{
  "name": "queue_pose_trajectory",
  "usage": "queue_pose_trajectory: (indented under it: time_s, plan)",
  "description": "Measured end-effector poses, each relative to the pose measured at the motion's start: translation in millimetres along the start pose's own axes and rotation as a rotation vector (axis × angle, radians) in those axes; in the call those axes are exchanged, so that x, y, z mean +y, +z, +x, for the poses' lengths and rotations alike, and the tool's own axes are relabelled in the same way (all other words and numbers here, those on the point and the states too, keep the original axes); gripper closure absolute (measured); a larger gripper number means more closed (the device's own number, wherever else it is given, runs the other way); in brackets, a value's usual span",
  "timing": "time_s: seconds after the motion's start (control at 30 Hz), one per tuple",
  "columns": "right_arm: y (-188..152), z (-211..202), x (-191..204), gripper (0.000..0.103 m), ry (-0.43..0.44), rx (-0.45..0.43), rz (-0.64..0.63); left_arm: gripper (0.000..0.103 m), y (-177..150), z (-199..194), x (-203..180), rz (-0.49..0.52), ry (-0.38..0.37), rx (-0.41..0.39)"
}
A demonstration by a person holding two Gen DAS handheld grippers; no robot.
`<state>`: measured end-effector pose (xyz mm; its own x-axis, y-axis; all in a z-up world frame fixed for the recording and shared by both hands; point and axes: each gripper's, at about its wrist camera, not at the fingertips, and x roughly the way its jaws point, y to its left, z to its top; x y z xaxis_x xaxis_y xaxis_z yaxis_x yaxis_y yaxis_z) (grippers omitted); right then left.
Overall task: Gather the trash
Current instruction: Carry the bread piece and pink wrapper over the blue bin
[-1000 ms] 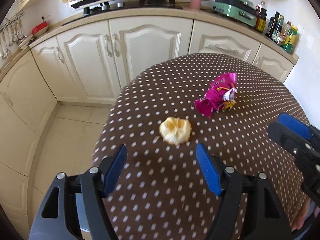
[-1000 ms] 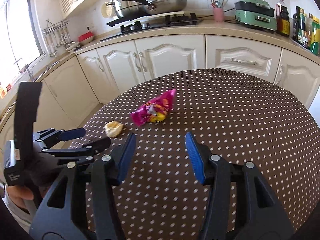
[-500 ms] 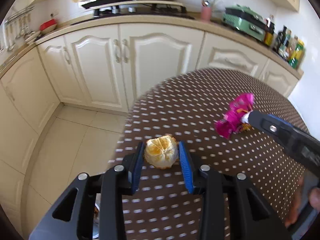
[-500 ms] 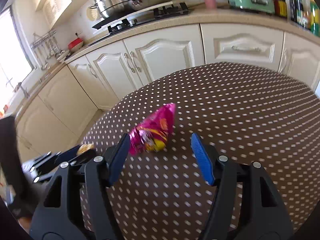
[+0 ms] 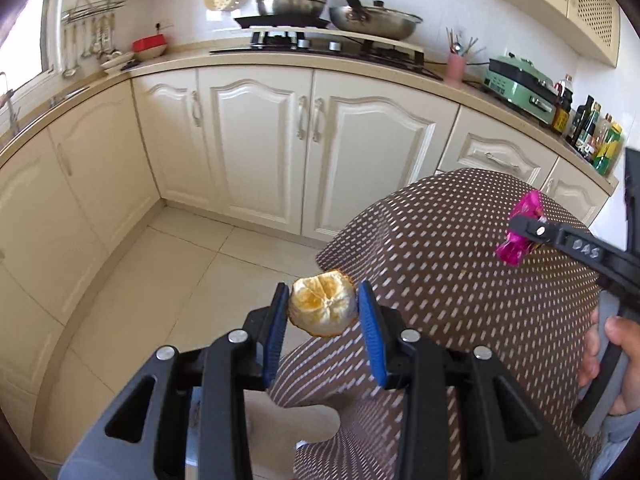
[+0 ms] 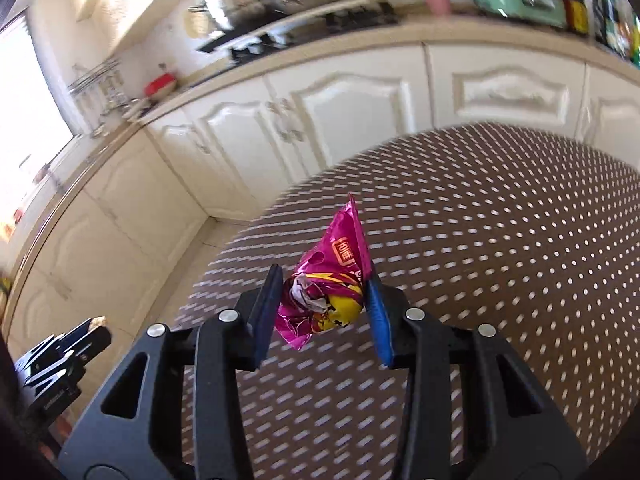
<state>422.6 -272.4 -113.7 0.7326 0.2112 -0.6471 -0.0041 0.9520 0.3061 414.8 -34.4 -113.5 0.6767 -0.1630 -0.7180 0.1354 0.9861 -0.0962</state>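
My left gripper [image 5: 323, 307] is shut on an orange peel [image 5: 322, 309] and holds it lifted past the left edge of the round table with the brown dotted cloth [image 5: 460, 264]. My right gripper [image 6: 325, 300] is shut on a crumpled pink snack wrapper [image 6: 328, 288] and holds it above the table [image 6: 500, 240]. In the left wrist view the wrapper [image 5: 520, 236] shows at the right, behind a finger of the right gripper. In the right wrist view the left gripper's body [image 6: 60, 364] shows at the lower left.
Cream kitchen cabinets [image 5: 256, 148] run along the back and left, with a tiled floor [image 5: 168, 272] between them and the table. The counter holds a stove with pots [image 5: 320, 4], a green appliance [image 5: 520, 84] and bottles [image 5: 596, 136].
Both grippers closed: the left on the orange peel, the right on the pink wrapper. Both items have been lifted off the table, and the left gripper has moved left beyond the table edge.
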Motion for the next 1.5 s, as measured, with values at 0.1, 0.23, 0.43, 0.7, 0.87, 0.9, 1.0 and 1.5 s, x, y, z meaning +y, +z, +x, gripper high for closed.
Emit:
queue_pose_trajectory:
  time_s: [0.1, 0.23, 0.43, 0.7, 0.87, 0.9, 1.0, 1.5]
  plan:
    - [-14.9, -24.6, 42.8, 0.063, 0.069, -0.025, -0.074, 0.069, -20.4, -20.0, 23.7, -0.02, 0.009, -0.005]
    - [-44.1, -46.4, 104.1, 0.063, 0.204, -0.01, -0.148, 0.069, -51.9, -47.2, 58.1, -0.053, 0.029, -0.005]
    - [-92.8, -50.8, 191.1, 0.063, 0.362, 0.055, -0.239, 0.069, -100.6, -85.8, 107.8, -0.1, 0.086, 0.0]
    - [-188.9, -26.5, 277.0, 0.063, 0.438, 0.182, -0.322, 0.069, -155.0, -115.6, 174.9, -0.182, 0.157, 0.019]
    - [-235.7, -1.4, 295.6, 0.063, 0.4, 0.241, -0.351, 0.068, -193.4, -96.1, 209.0, -0.245, 0.184, 0.084]
    - [-242.2, 3.9, 296.9, 0.063, 0.394, 0.25, -0.351, 0.069, -198.4, -91.9, 213.9, -0.259, 0.18, 0.096]
    - [-259.6, 18.8, 296.2, 0.063, 0.37, 0.279, -0.362, 0.069, -219.2, -73.2, 227.5, -0.29, 0.193, 0.141]
    - [-318.0, 104.3, 260.7, 0.063, 0.243, 0.4, -0.323, 0.068, -269.5, 44.0, 253.3, -0.334, 0.176, 0.379]
